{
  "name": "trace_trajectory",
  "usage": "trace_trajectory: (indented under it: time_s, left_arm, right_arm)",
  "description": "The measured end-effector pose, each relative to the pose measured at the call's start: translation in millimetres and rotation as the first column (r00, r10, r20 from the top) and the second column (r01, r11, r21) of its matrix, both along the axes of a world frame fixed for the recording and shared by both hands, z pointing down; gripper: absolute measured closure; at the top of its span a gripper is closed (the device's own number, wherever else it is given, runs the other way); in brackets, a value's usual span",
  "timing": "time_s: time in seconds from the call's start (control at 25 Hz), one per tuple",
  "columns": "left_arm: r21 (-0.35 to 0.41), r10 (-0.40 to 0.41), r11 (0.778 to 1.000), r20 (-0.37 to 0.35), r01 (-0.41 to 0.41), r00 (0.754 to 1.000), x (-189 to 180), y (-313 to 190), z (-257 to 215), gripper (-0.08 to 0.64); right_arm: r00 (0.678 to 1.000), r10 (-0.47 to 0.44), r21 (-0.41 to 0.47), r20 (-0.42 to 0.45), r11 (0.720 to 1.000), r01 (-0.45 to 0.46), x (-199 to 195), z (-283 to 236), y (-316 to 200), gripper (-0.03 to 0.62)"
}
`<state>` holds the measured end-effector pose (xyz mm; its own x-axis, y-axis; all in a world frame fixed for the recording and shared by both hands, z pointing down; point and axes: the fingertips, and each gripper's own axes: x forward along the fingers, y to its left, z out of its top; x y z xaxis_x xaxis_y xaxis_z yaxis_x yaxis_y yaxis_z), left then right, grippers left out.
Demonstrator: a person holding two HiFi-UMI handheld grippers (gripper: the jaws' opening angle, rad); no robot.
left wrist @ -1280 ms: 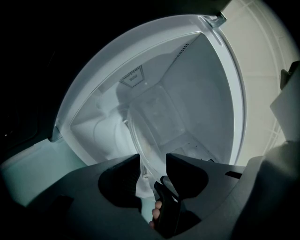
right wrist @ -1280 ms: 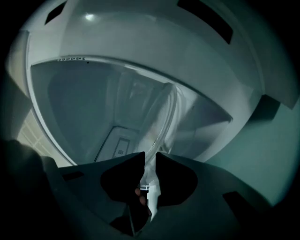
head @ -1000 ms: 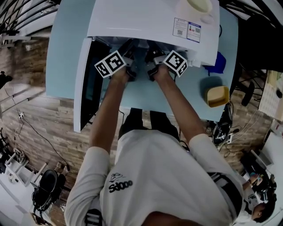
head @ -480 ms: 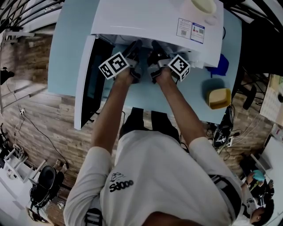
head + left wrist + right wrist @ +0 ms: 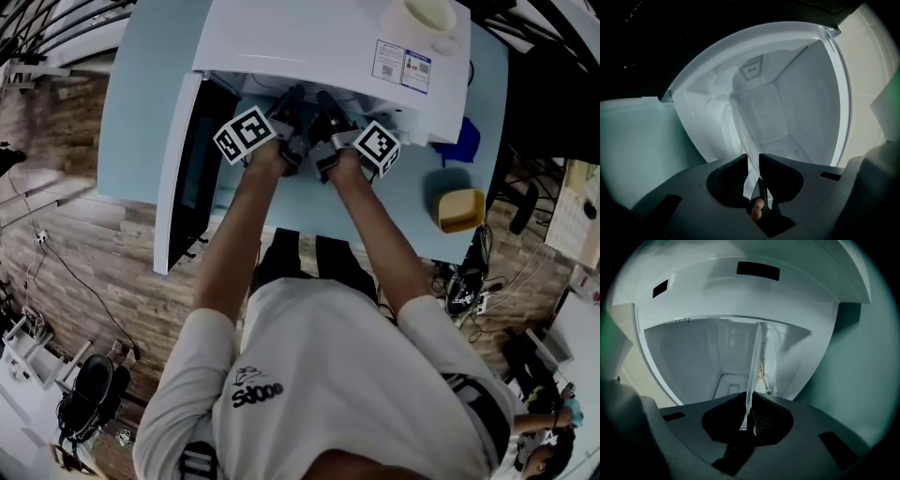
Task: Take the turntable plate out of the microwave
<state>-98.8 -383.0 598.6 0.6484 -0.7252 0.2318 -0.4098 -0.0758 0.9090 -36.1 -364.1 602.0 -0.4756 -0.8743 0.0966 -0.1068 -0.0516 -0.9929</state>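
Observation:
The white microwave (image 5: 309, 42) stands with its door swung out to the left. In the head view both grippers reach into its mouth, the left gripper (image 5: 289, 117) beside the right gripper (image 5: 326, 117). The clear glass turntable plate (image 5: 754, 357) shows edge-on in the right gripper view, and my right gripper (image 5: 749, 397) is shut on its near rim. In the left gripper view the plate's rim (image 5: 740, 126) runs between the jaws of my left gripper (image 5: 753, 159). Those jaws are closing, with a gap still showing beside the rim. A small roller wheel (image 5: 768, 391) shows under the plate.
The open door (image 5: 183, 169) juts out at the left over the pale blue table (image 5: 141, 94). A yellow box (image 5: 459, 208) and a blue object (image 5: 461, 136) lie to the right of the microwave. A pale container (image 5: 424, 11) stands on the microwave's top.
Both hands stay at the microwave's mouth. The left gripper's marker cube has rolled a little; the right one has barely shifted.

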Motion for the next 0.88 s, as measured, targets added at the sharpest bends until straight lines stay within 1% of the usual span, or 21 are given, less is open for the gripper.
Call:
trace_trajectory:
  time_s: [0.16,0.32,0.48,0.64,0.72,0.88]
  left_arm:
    - [-0.003,0.007,1.000,0.010,-0.007,1.000,1.4,6.2,0.5,0.480]
    - [0.000,-0.002,1.000,-0.023,0.002,1.000,-2.7,14.0,-6.1,0.480]
    - [-0.005,0.011,1.000,-0.030,-0.011,0.999,-5.7,29.2,-4.6,0.480]
    - [0.028,0.029,0.999,-0.038,-0.028,0.999,-8.8,41.8,-4.7,0.467]
    - [0.029,0.019,0.999,-0.060,-0.018,0.998,-10.3,41.1,-2.6,0.448]
    - [0.010,-0.032,0.999,-0.133,0.034,0.991,-13.8,27.3,-0.4,0.406]
  right_arm:
    - [1.000,0.001,-0.001,-0.006,1.000,-0.001,1.1,2.0,4.1,0.561]
    - [1.000,-0.008,0.012,0.004,1.000,0.008,-3.5,-6.1,11.0,0.560]
    - [1.000,-0.016,0.010,0.020,1.000,0.016,-7.8,-8.3,25.4,0.561]
    - [0.999,-0.033,-0.002,0.034,0.999,0.033,-11.6,-8.1,39.7,0.561]
    - [0.998,-0.042,0.002,0.040,0.999,0.042,-13.2,-9.1,45.1,0.561]
    - [0.998,-0.052,0.012,0.041,0.999,0.052,-13.0,-14.3,54.9,0.561]
